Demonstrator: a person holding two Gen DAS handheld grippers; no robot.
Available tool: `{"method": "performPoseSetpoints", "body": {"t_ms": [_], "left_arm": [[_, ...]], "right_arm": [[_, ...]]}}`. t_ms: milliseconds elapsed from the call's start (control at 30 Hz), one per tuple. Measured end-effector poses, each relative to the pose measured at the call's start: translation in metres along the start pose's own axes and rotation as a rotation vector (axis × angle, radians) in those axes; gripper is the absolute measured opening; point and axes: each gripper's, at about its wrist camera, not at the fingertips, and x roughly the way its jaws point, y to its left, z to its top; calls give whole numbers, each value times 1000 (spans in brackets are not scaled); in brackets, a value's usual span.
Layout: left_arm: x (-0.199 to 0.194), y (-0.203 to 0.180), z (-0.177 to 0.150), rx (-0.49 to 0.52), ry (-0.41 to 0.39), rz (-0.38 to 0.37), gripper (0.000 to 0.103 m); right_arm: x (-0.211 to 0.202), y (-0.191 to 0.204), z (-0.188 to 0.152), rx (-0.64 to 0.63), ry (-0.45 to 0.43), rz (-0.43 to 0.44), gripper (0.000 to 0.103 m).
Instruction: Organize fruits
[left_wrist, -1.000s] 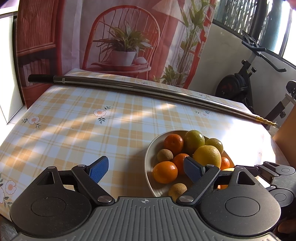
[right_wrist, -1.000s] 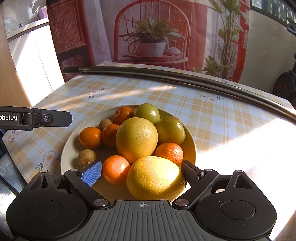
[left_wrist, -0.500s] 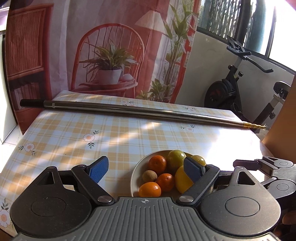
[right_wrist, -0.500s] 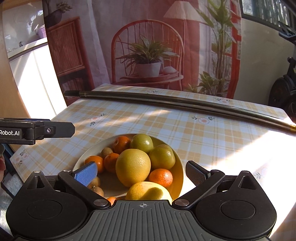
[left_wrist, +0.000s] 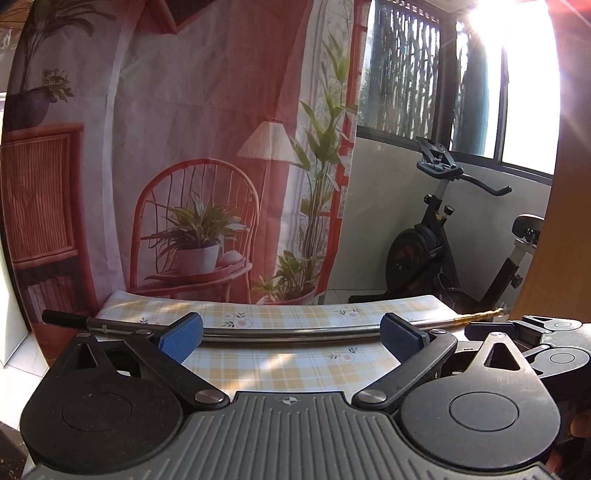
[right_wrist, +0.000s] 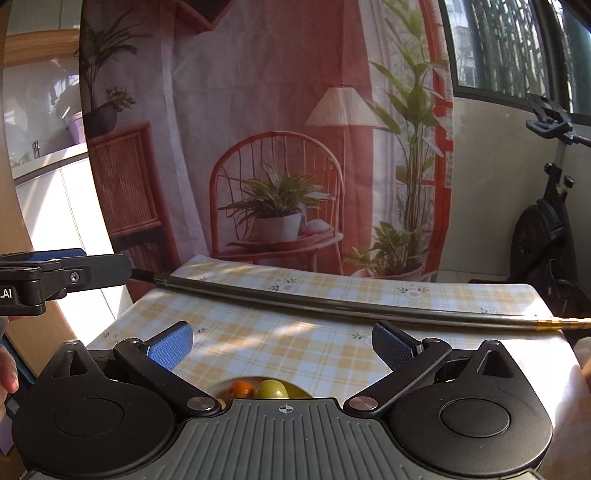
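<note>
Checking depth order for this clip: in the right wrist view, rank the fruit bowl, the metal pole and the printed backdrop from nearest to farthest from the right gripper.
1. Fruit bowl, just below the right gripper.
2. Metal pole, across the table's far side.
3. Printed backdrop, behind the table.

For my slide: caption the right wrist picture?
Open right hand-held gripper above table, fruit bowl peeking below.

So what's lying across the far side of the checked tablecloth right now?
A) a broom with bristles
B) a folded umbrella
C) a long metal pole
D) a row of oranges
C: a long metal pole with a black grip and brass-coloured tip spans the tablecloth.
</note>
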Motion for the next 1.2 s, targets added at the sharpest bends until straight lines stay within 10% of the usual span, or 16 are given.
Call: {"method": "performPoseSetpoints", "body": {"t_ms": [333, 1200], "left_arm": [[-38, -27, 41, 45, -137, 51, 103], [-51, -40, 51, 95, -133, 94, 103]], "right_arm": [[-55, 0, 46, 21, -136, -63, 103], [-87, 2, 56, 41, -164, -105, 103]]}}
